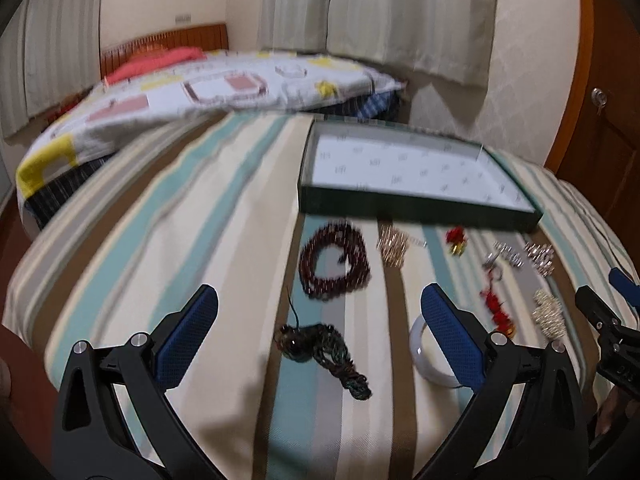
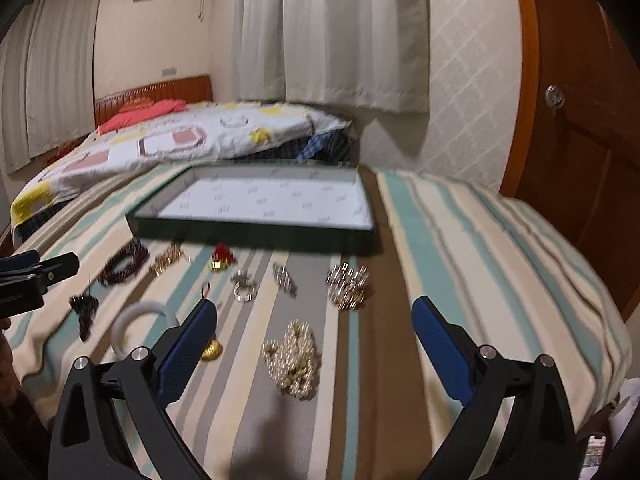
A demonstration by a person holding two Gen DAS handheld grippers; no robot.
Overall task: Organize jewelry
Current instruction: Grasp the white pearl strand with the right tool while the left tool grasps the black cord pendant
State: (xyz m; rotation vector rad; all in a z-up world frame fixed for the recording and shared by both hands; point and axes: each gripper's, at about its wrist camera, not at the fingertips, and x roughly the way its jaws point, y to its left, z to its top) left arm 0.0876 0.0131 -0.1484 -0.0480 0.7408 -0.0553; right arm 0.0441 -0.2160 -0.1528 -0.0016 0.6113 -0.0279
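Observation:
Jewelry lies spread on a striped cloth in front of a shallow dark green tray point(image 1: 416, 206) point(image 2: 256, 234) with a white printed lining. My left gripper point(image 1: 318, 304) stands open above a dark green beaded strand point(image 1: 320, 350), with a dark red bead necklace point(image 1: 334, 260) beyond it and a white bangle point(image 1: 424, 354) partly behind its right finger. My right gripper point(image 2: 314, 316) stands open over a pearl necklace point(image 2: 294, 360), nothing touching its pads. A gold sparkly piece point(image 2: 347, 286), a silver ring point(image 2: 244, 292) and a red and gold charm point(image 2: 221, 258) lie farther off.
The cloth-covered surface point(image 2: 460, 240) drops off at the right near a wooden door point(image 2: 580, 152). Behind the tray stands a bed with a patterned quilt point(image 1: 208, 92). Curtains point(image 2: 332, 32) hang on the back wall. My other gripper shows at each view's edge.

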